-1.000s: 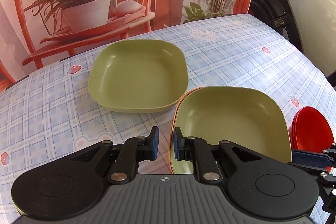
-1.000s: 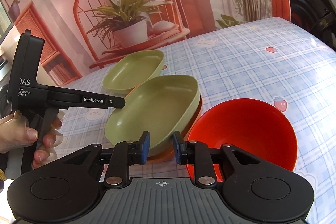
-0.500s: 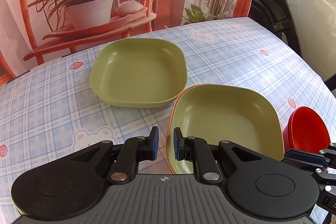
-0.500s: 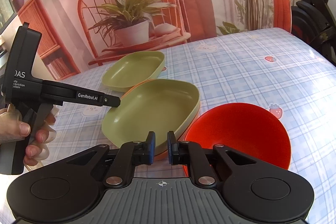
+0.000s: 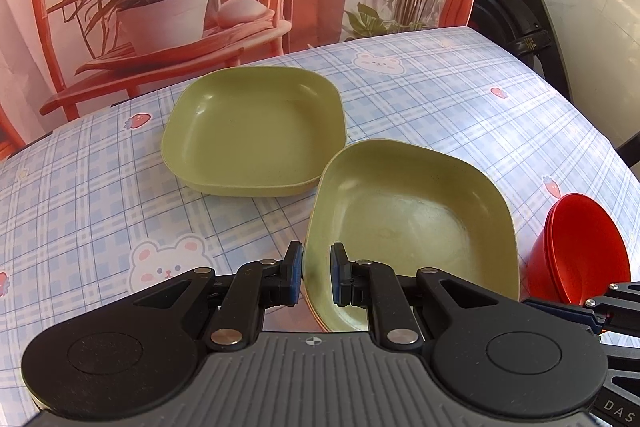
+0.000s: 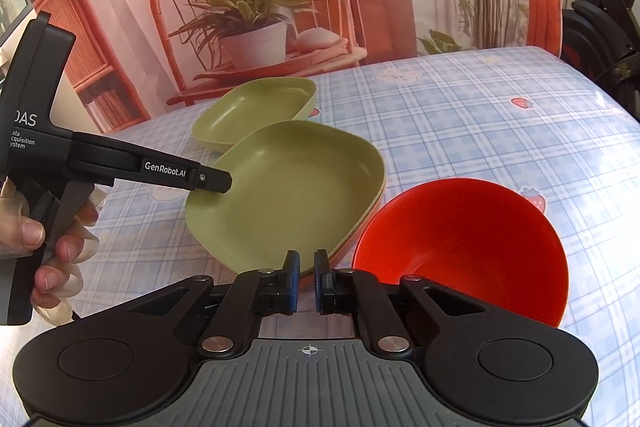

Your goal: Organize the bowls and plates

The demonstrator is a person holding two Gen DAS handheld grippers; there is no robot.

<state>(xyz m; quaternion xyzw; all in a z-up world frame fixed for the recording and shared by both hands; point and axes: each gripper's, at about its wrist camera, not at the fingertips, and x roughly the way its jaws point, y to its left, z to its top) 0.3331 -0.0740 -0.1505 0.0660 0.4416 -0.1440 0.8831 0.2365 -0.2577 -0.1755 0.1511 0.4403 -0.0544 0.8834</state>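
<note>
Left wrist view: the left gripper has its fingers narrowed onto the near rim of the nearer green plate. The rim sits between the pads, gripped. This plate is tilted, its near-left edge raised. A thin orange edge shows beneath it, so it appears to rest on an orange plate, mostly hidden.

A second green plate lies flat on the bench, further back and to the left, its near corner just beside the held plate's far rim. Whether they touch I cannot tell.

The red bowl stands at the right edge, near the held plate, leaning open toward the camera. It looks like two nested bowls, with a doubled rim line on its left side.

Right wrist view: the right gripper has its fingers drawn close together with only a narrow gap. Nothing is between the pads. They hover just short of the held plate's near corner, with the red bowl just to their right.

A hand at the left grips the handle of the left gripper, whose tip meets the plate's left rim.

The bench wears a blue checked cloth with bear and strawberry prints. A printed backdrop of a red chair and a potted plant hangs behind.
</note>
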